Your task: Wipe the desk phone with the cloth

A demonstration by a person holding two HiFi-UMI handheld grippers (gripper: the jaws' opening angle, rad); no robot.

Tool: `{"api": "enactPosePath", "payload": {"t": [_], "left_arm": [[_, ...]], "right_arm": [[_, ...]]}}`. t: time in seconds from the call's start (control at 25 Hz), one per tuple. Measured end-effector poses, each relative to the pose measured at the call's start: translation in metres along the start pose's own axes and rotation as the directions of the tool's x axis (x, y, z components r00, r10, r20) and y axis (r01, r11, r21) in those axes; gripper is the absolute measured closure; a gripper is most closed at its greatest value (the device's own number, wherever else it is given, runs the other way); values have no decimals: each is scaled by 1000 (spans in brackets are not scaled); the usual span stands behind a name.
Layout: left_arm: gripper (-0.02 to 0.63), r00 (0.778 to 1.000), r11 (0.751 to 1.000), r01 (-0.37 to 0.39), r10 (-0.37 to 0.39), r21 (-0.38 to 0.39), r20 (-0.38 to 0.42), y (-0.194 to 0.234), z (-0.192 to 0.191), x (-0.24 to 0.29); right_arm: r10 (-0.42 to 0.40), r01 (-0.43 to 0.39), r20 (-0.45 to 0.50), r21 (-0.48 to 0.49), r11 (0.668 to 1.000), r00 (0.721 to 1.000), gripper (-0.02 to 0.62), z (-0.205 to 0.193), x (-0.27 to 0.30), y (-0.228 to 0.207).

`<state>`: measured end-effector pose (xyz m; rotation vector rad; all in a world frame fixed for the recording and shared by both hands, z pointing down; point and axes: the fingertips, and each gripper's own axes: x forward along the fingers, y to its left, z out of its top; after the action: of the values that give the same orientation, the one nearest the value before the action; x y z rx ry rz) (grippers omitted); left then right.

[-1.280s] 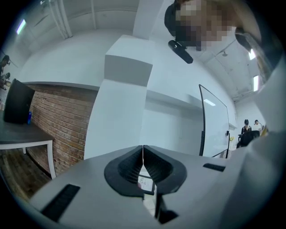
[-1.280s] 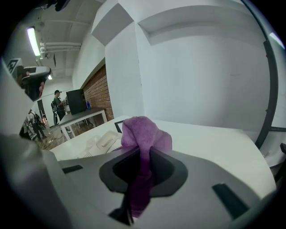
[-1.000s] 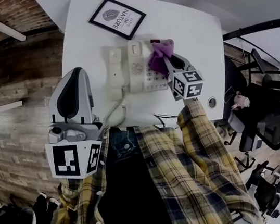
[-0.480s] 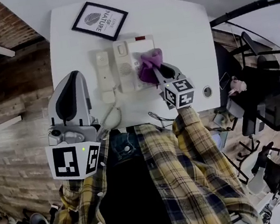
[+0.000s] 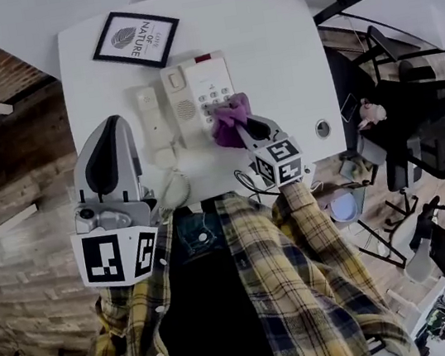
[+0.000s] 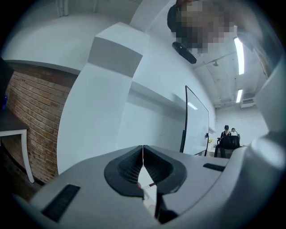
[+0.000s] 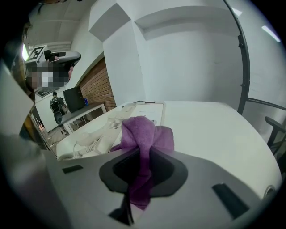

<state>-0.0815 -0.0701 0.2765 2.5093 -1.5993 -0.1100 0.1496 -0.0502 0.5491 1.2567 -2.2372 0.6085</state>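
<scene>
Right gripper (image 5: 245, 130) clamped on bunched purple cloth (image 5: 227, 119), cloth pressed against cream push-button desk phone (image 5: 192, 94) just ahead, left gripper (image 6: 143, 155) closed, empty.

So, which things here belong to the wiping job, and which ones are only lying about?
Belongs to the job:
cream plastic desk phone
its cream handset, lying beside it
crumpled purple cloth
right gripper, shut on that cloth

Only lying about:
black-framed leaf print
small round metal disc
black office chair
left gripper, shut and empty

Purple cloth (image 5: 228, 118), cream desk phone (image 5: 192, 94), yellow plaid shirt (image 5: 306, 285)
</scene>
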Motion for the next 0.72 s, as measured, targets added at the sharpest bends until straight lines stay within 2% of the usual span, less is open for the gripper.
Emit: {"api": "enactPosePath", "payload": {"t": [0.24,0.4,0.56,0.72], "left_arm": [[591,999,999,33,-33,-6,-7,-2,-1,4],[591,999,999,43,-43,-7,-2,-3,0,5],[591,999,999,42,-42,-6,8,-1,2,1],[591,999,1000,29,-29,-4,20,3,6,-3]], "right_arm": [[-9,9,-29,10,1000,1000,535,-8,-6,5],[-4,6,-35,68,998,999,535,-17,-12,5],[-9,15,-64,85,996,998,534,-24,-21,7],[-7,10,-17,154,988,1000,534,-15,-36,5]]}}
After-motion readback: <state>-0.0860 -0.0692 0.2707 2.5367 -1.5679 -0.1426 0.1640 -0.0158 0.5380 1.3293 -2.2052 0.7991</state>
